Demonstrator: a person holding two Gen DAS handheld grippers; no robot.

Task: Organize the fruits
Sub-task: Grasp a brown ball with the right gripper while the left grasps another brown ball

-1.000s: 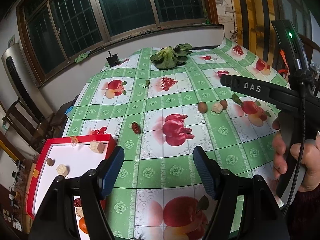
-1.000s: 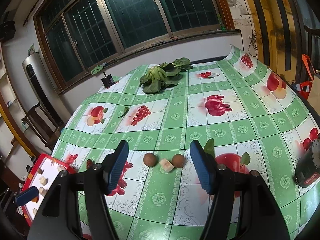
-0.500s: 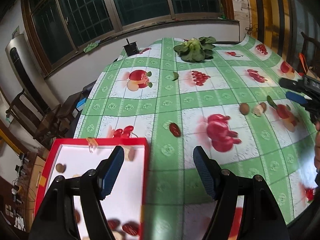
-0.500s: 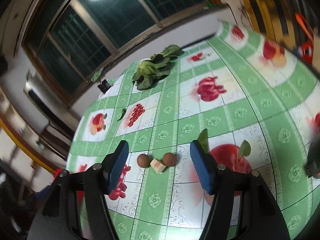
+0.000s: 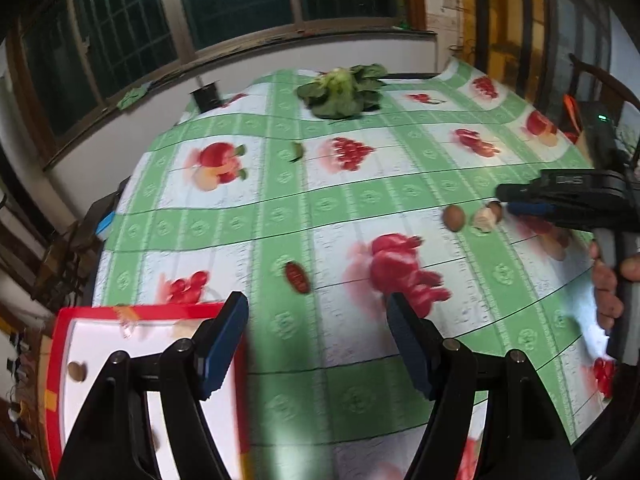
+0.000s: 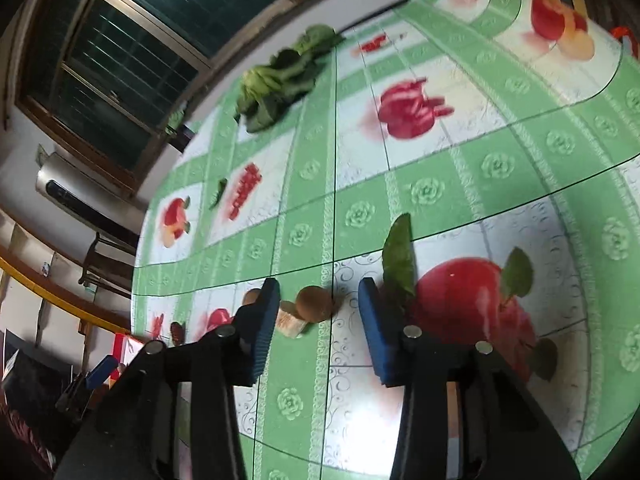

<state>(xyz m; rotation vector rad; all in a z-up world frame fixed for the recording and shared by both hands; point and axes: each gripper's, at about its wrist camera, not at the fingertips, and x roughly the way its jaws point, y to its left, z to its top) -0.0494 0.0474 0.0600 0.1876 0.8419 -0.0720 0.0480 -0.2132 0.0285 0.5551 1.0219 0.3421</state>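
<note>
right claw: agape, empty, straddling brown fruit (pale chunk at its 8 o'clock). left claw: agape, empty, above bench; tray at 8 o'clock.

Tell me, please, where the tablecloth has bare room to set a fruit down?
Bare: between the red date and the brown fruit. Crowded: the brown fruit, pale piece and right gripper; the leafy greens.

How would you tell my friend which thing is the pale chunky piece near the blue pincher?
Find the green checked tablecloth and follow it down to the right gripper, whose jaws stand open. Three small things sit in a row there: a round brown fruit, another round brown fruit half hidden behind the finger, and the pale piece between them. It alone is whitish and blocky, not round and brown.
</note>
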